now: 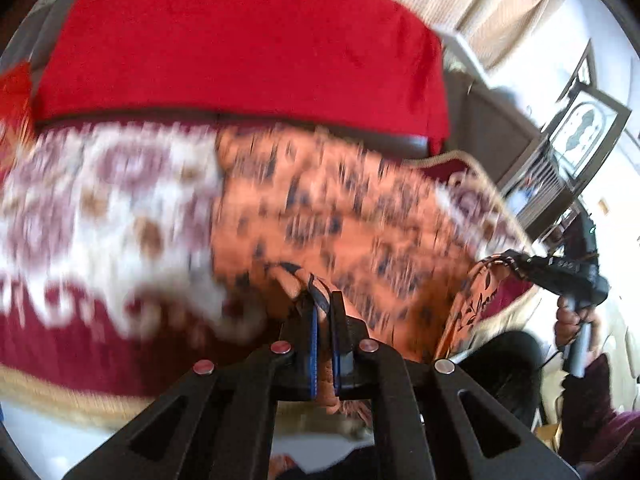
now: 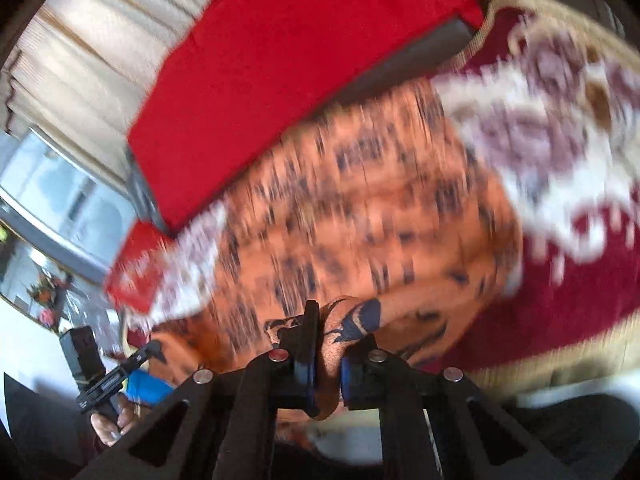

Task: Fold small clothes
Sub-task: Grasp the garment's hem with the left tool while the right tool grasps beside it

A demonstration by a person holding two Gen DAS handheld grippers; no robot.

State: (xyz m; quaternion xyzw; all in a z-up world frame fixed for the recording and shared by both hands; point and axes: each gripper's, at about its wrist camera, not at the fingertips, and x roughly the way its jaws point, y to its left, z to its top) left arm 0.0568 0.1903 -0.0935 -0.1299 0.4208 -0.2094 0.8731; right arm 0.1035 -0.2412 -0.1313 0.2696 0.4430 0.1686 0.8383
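Left wrist: garment (image 1: pixel 320 216) in gripper (image 1: pixel 322 304)

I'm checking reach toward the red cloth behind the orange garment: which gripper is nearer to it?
Hard to call. Both the left gripper and the right gripper are shut on the orange garment, with its spread between each and the red cloth.

It was a home living room: a patterned red rug (image 1: pixel 80 208) lay ahead of the tool, a red-covered sofa (image 1: pixel 240 40) beyond it, cream curtains (image 2: pixel 80 40) and a framed picture (image 1: pixel 588 128) off to the side.
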